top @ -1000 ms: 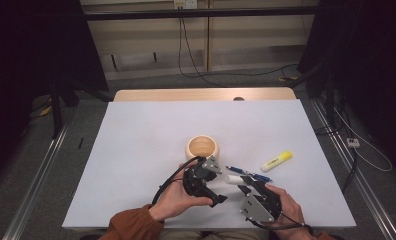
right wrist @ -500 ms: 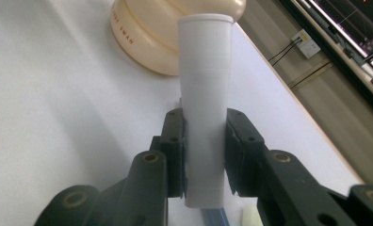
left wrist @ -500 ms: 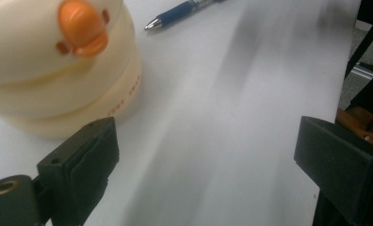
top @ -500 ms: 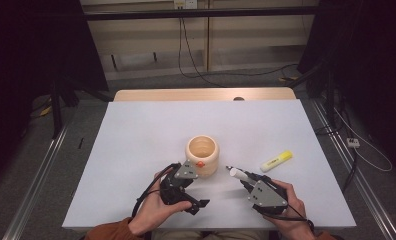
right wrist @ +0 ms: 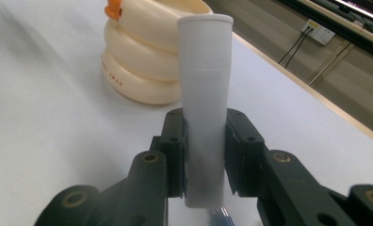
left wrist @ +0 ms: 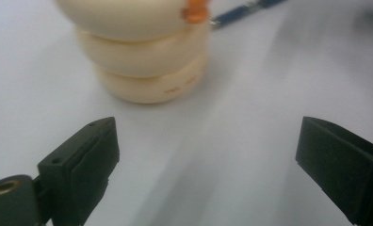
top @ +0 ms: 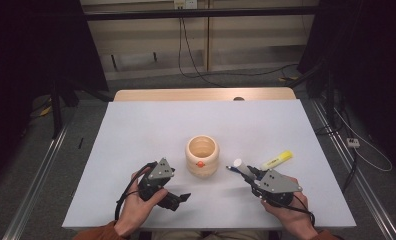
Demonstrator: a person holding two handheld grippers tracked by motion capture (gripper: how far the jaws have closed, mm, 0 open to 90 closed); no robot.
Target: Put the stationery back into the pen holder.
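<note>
Gripping a white tube (right wrist: pixel 204 94), the right gripper (top: pixel 249 176) sits near the table's (top: pixel 136 130) front edge; the left gripper (top: pixel 178 199), jaws just opened wide and empty, faces the cream cup (top: pixel 202 156).

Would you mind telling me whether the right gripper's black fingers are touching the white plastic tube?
Touching. In the right gripper view, both fingers press flat against the sides of the white plastic tube, with no gap on either side.

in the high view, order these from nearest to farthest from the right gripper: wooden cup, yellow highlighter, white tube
1. white tube: held between the right gripper's fingers.
2. yellow highlighter: lying just beyond the gripper, toward the table's right.
3. wooden cup: at the table's middle, off to the gripper's left.
</note>
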